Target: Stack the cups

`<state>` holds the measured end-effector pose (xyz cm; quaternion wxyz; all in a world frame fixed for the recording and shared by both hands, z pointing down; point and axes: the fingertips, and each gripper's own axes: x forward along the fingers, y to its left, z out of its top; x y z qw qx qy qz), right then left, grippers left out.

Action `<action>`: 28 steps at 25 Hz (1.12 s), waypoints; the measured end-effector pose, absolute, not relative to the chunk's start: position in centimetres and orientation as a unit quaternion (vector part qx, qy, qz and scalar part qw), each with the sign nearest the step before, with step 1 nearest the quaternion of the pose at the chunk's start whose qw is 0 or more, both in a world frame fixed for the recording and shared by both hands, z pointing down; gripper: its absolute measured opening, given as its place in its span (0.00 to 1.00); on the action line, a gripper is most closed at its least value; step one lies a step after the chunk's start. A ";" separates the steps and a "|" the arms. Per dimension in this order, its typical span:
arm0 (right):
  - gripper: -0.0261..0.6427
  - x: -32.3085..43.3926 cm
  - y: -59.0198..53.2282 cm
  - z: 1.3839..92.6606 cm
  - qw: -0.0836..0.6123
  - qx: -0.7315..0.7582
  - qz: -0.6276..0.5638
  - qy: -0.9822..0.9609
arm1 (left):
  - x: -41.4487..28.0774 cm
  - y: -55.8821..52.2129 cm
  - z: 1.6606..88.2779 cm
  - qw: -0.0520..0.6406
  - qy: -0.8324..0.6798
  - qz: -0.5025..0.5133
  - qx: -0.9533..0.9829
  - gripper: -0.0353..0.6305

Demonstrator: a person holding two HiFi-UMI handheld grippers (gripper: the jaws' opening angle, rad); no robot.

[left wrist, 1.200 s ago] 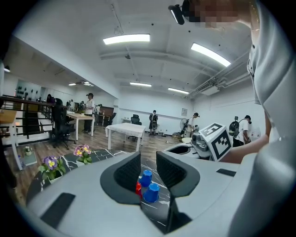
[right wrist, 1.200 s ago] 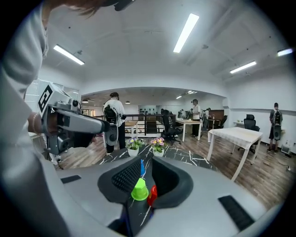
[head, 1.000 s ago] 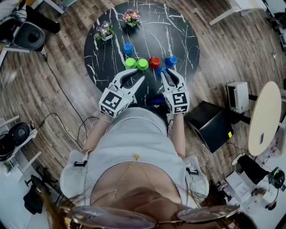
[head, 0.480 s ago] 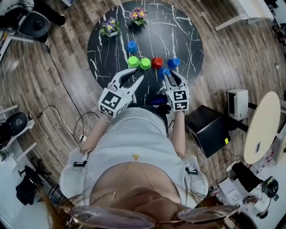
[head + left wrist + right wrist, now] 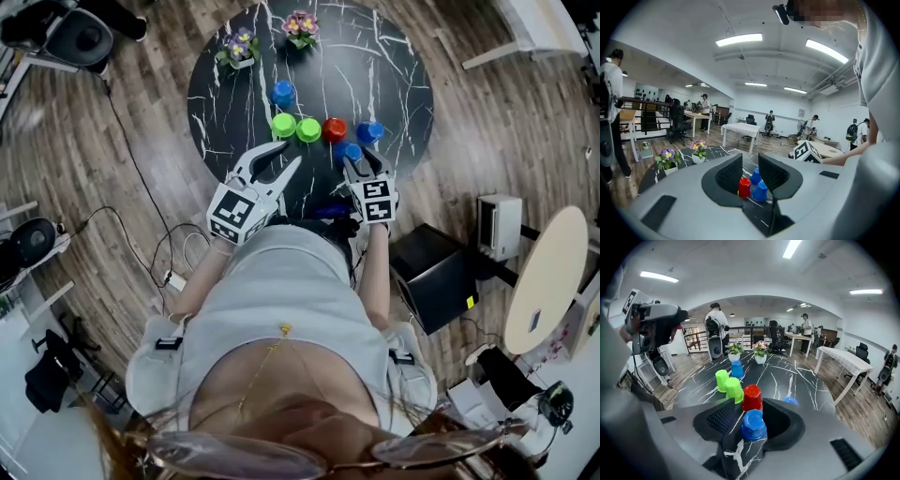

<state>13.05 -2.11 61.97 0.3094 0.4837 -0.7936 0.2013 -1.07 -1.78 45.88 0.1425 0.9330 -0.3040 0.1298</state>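
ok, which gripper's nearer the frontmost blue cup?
Right. The right gripper, jaws just opening, straddles the blue cup; the left gripper sits apart to its left, empty.

far blue cup (image 5: 790, 401) mostly behind a jaw of the right gripper (image 5: 752, 414), only its top visible

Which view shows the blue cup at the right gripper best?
Right gripper view: the blue cup stands upside down between the jaws of the right gripper, which have just been opening. The head view shows it small at the gripper's tips; the left gripper view, small beside the red cup.
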 end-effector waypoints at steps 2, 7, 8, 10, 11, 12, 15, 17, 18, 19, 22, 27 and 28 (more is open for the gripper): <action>0.35 13.1 -2.1 62.8 0.321 0.474 0.208 -0.793 | -1.1 -1.8 46.0 0.145 -0.308 0.130 0.931 0.21; 0.36 13.3 -2.0 64.6 0.322 0.460 0.252 -0.788 | -1.3 -1.7 46.5 0.151 -0.315 0.133 0.928 0.21; 0.36 13.3 -2.0 64.9 0.320 0.458 0.262 -0.787 | -1.3 -1.7 46.5 0.152 -0.316 0.134 0.927 0.21; 0.39 13.3 -2.1 65.3 0.315 0.452 0.282 -0.785 | -1.4 -1.6 46.7 0.156 -0.318 0.135 0.925 0.21; 0.40 13.2 -2.1 65.5 0.314 0.448 0.292 -0.784 | -1.5 -1.6 46.7 0.159 -0.320 0.135 0.924 0.21; 0.40 13.2 -2.1 65.7 0.313 0.444 0.302 -0.783 | -1.6 -1.6 46.8 0.161 -0.321 0.135 0.924 0.21; 0.40 13.3 -2.3 66.3 0.319 0.435 0.317 -0.780 | -1.7 -1.7 47.0 0.167 -0.323 0.134 0.922 0.21; 0.40 13.5 -2.6 66.7 0.340 0.432 0.302 -0.779 | -1.8 -1.8 47.1 0.169 -0.324 0.134 0.921 0.21; 0.40 13.6 -2.8 67.0 0.356 0.429 0.291 -0.778 | -1.8 -1.9 47.2 0.169 -0.324 0.134 0.921 0.21; 0.42 13.6 -2.8 67.3 0.373 0.423 0.279 -0.778 | -1.8 -1.9 47.2 0.170 -0.325 0.133 0.921 0.21; 0.43 13.4 -2.8 68.2 0.414 0.401 0.255 -0.777 | -1.9 -2.1 47.2 0.174 -0.326 0.129 0.920 0.21; 0.43 13.2 -2.5 69.3 0.425 0.394 0.263 -0.772 | -2.4 -2.4 47.1 0.176 -0.331 0.126 0.918 0.21; 0.43 13.3 -2.4 69.5 0.424 0.395 0.265 -0.771 | -2.5 -2.4 47.0 0.176 -0.332 0.126 0.918 0.21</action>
